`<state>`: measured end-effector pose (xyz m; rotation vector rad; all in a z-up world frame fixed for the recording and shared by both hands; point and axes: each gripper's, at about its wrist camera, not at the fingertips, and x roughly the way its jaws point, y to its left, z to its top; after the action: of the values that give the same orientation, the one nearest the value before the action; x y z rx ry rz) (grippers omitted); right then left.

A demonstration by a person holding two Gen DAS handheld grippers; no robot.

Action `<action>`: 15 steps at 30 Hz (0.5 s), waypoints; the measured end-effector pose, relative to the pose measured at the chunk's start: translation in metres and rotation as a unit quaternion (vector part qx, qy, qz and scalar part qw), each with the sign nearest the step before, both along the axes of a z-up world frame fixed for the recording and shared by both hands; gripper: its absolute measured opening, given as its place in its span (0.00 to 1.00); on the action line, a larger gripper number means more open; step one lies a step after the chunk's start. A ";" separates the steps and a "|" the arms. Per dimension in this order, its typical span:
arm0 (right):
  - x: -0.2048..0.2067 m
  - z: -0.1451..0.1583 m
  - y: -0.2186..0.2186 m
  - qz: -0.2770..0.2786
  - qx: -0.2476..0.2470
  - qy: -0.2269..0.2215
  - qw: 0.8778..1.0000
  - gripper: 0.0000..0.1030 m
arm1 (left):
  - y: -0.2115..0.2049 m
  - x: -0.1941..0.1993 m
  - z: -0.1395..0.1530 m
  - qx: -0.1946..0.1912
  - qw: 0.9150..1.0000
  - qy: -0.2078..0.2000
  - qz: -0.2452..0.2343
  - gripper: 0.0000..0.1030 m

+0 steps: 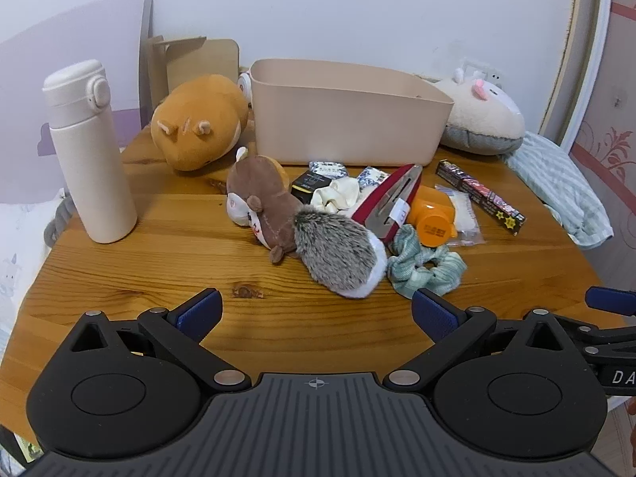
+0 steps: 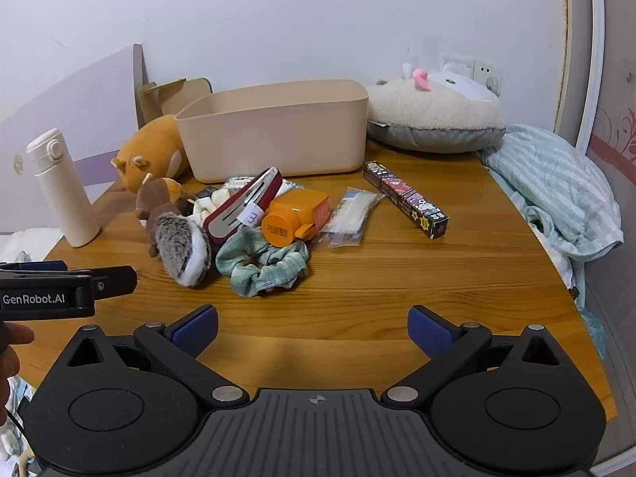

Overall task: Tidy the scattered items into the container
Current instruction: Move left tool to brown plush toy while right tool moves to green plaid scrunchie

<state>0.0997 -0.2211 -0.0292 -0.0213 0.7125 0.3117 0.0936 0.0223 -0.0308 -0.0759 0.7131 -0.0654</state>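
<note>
Left gripper (image 1: 316, 310) and right gripper (image 2: 313, 328) hover spread wide, both empty, over bare table (image 2: 397, 298). Beyond: green scrunchie (image 2: 262, 260), squirrel plush (image 1: 318, 234), orange case (image 2: 296, 216) heaped together (nothing binned yet). Farthest, beige container (image 2: 278, 135), seemingly empty, open top ready

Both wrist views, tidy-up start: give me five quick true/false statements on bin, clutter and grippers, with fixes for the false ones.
1. The beige bin already holds the green scrunchie. False: the scrunchie lies on the table in front of the bin, and no item shows inside the bin.
2. The left gripper and right gripper are both open and hold nothing. True.
3. The white bottle lies on its side. False: it stands upright.
4. The orange container lies tipped over beside the scrunchie. True.
5. The long patterned box is apart from the main pile. True.
</note>
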 end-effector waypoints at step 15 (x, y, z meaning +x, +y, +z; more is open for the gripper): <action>0.047 -0.023 0.011 -0.006 0.002 0.035 0.999 0.94 | 0.012 0.045 -0.016 -0.033 0.999 0.022 0.000 1.00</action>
<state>0.1469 -0.2104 -0.0523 -0.0035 0.7809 0.3038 0.1390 0.0340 -0.0467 -0.1414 0.7543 -0.0867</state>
